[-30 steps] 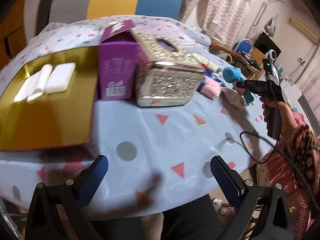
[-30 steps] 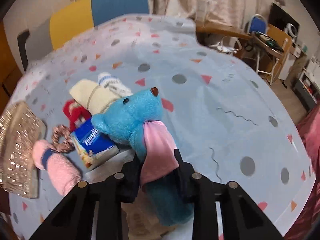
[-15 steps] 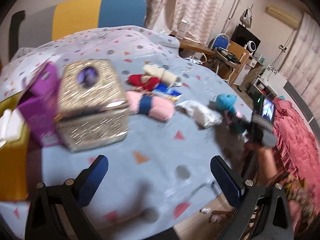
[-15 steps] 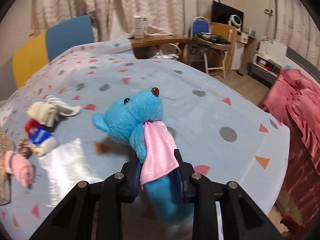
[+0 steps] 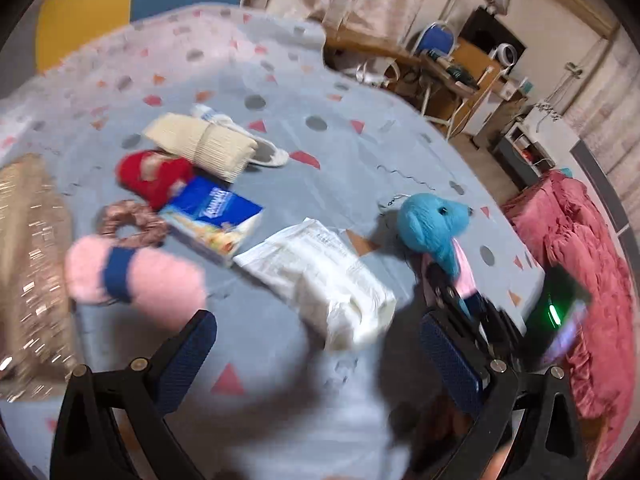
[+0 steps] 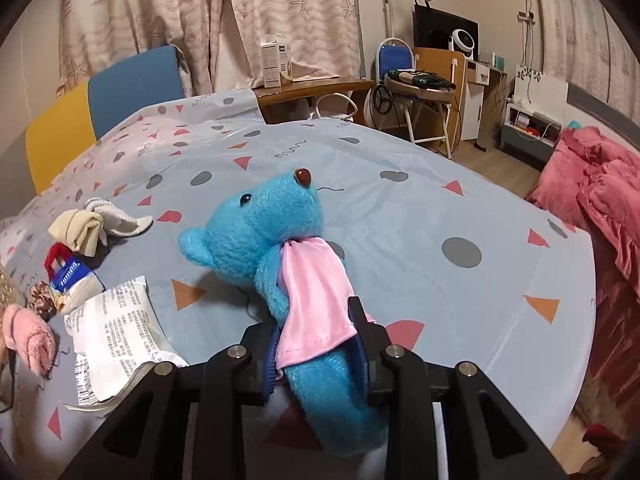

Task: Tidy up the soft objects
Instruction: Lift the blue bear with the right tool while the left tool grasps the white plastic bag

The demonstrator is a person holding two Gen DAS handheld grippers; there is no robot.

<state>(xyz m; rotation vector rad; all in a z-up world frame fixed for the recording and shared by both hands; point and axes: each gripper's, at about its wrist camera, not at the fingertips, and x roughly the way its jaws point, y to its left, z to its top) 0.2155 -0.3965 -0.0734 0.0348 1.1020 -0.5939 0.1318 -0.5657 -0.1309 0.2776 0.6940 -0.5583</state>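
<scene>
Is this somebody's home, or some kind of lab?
Most likely a lived-in room at home: patterned curtains, a cluttered wooden desk with a folding chair, and red bedding beside the table with its party-print cover.

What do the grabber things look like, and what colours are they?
Each tool is a black frame with silver screws. The left tool has two flat fingers covered in dark blue ribbed rubber. The right tool has the same blue pads. From the left camera, a green light glows on its body.
</scene>
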